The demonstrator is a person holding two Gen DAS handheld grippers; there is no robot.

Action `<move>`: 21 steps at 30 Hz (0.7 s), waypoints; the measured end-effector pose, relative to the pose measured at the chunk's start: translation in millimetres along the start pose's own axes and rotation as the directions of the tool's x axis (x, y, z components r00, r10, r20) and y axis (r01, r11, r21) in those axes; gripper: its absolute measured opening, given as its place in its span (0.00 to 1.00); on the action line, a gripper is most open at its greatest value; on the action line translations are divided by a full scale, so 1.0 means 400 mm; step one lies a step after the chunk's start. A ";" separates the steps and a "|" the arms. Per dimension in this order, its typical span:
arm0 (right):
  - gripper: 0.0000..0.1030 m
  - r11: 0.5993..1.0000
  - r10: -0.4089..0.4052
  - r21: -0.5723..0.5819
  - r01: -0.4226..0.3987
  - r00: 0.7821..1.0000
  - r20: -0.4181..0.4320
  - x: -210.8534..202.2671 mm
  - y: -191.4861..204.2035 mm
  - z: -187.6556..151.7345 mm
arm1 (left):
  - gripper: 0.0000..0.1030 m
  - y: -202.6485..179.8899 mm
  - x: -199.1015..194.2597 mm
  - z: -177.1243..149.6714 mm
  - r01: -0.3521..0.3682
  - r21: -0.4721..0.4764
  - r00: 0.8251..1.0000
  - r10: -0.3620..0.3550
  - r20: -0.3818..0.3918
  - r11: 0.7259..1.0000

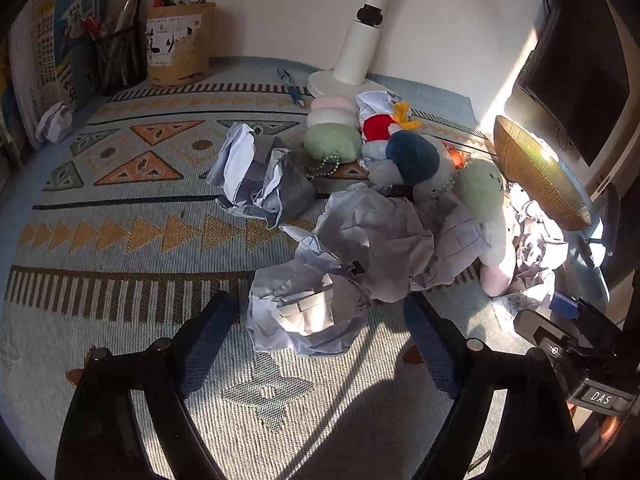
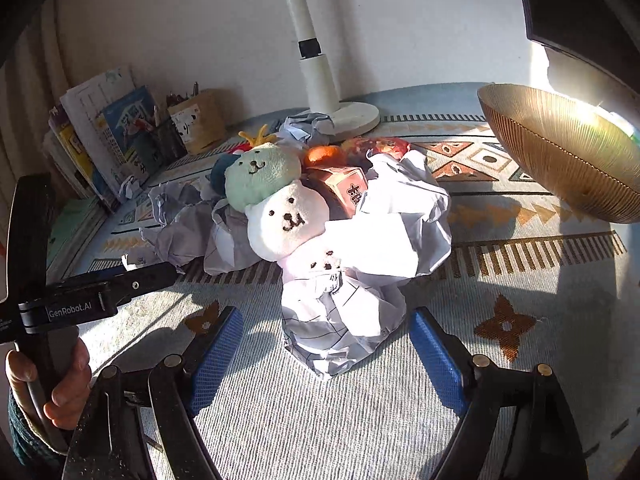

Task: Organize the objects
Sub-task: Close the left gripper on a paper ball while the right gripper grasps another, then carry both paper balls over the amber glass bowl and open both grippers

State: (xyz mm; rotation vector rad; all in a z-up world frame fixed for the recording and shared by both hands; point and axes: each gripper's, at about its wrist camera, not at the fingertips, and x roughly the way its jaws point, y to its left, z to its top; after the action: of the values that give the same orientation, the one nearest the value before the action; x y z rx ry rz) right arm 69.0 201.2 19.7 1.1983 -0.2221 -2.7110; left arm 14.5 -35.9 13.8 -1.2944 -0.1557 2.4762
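Observation:
A heap of crumpled paper balls and plush toys lies on the patterned mat. My left gripper (image 1: 316, 320) is open, its jaws on either side of a crumpled paper ball (image 1: 304, 316), not closed on it. My right gripper (image 2: 326, 340) is open around another crumpled paper (image 2: 340, 320) at the heap's near end. A stacked plush (image 2: 276, 200) with green, white and pink heads leans on the paper. A blue plush (image 1: 412, 156), a red plush (image 1: 378, 126) and a green-pink dumpling plush (image 1: 332, 136) lie behind. Oranges (image 2: 324, 156) and a small box (image 2: 348, 188) sit in the heap.
A gold ribbed bowl (image 2: 560, 152) stands at the right. A white lamp base (image 2: 352, 114) is at the back. Pen holders (image 1: 160, 52) and books (image 1: 56, 48) line the back left; a pen (image 1: 290, 86) and a lone paper ball (image 1: 54, 122) lie nearby. The other gripper's body (image 2: 80, 296) is at left.

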 end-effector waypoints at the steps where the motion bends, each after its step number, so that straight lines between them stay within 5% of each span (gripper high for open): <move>1: 0.81 1.000 -0.001 0.003 0.001 1.000 -0.007 0.004 -0.001 0.001 | 0.76 -0.003 -0.001 -0.002 -0.008 0.004 1.000 0.008 0.007 1.000; 3: 0.55 1.000 0.019 0.003 -0.019 1.000 -0.016 0.008 -0.005 0.000 | 0.56 -0.015 -0.010 -0.004 -0.003 0.024 1.000 0.003 0.021 1.000; 4: 0.51 0.999 0.034 0.004 -0.034 0.999 -0.023 0.009 -0.007 -0.002 | 0.46 -0.019 -0.012 -0.005 -0.004 0.028 1.000 0.004 0.022 1.000; 15: 0.49 0.990 0.143 -0.019 -0.143 0.990 0.020 -0.093 -0.016 -0.045 | 0.44 -0.074 -0.117 -0.068 0.040 0.031 0.996 -0.042 0.078 0.999; 21: 0.49 0.999 0.037 -0.040 -0.031 0.985 0.170 -0.244 -0.071 0.014 | 0.44 -0.235 -0.151 0.002 0.113 0.145 0.984 -0.131 0.121 0.983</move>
State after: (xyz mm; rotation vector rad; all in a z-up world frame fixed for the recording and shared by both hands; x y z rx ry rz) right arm 127.2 249.9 87.7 0.9435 -0.2106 -2.7760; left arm 68.9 31.3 84.9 -1.0368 -0.0914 2.4196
